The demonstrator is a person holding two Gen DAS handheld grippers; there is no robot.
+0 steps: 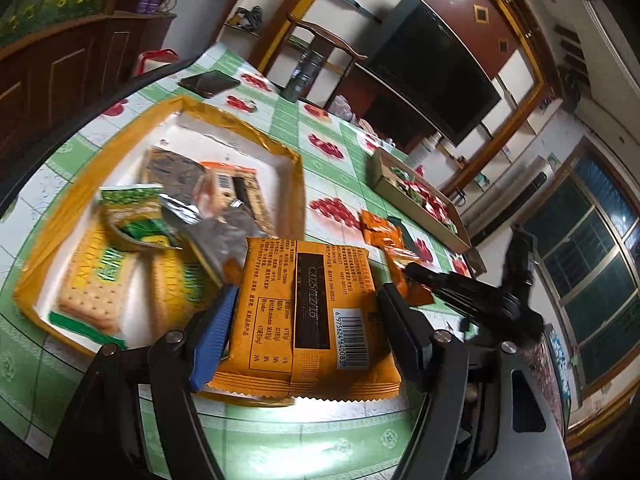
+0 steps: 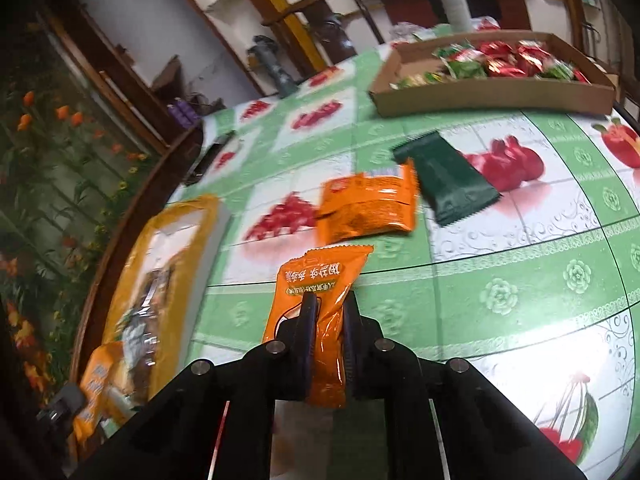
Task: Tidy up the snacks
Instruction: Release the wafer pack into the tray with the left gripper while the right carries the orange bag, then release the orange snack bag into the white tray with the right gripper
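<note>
My left gripper [image 1: 306,300] is shut on a large orange cracker packet [image 1: 308,312], back side up with a barcode, held above the near edge of a yellow-rimmed box [image 1: 296,176] that holds several cracker and snack packets [image 1: 96,280]. My right gripper [image 2: 330,312] is shut on a small orange snack packet [image 2: 320,280], held above the tablecloth. It also shows at the right of the left wrist view [image 1: 460,284]. On the table beyond lie another orange packet [image 2: 368,208] and a dark green packet [image 2: 448,176].
A brown cardboard tray [image 2: 480,96] with red and green candies stands at the far side. A phone [image 1: 208,82] and a dark bottle [image 1: 302,76] sit near the far table edge. The yellow box shows at the left of the right wrist view [image 2: 176,224]. A chair and TV stand behind.
</note>
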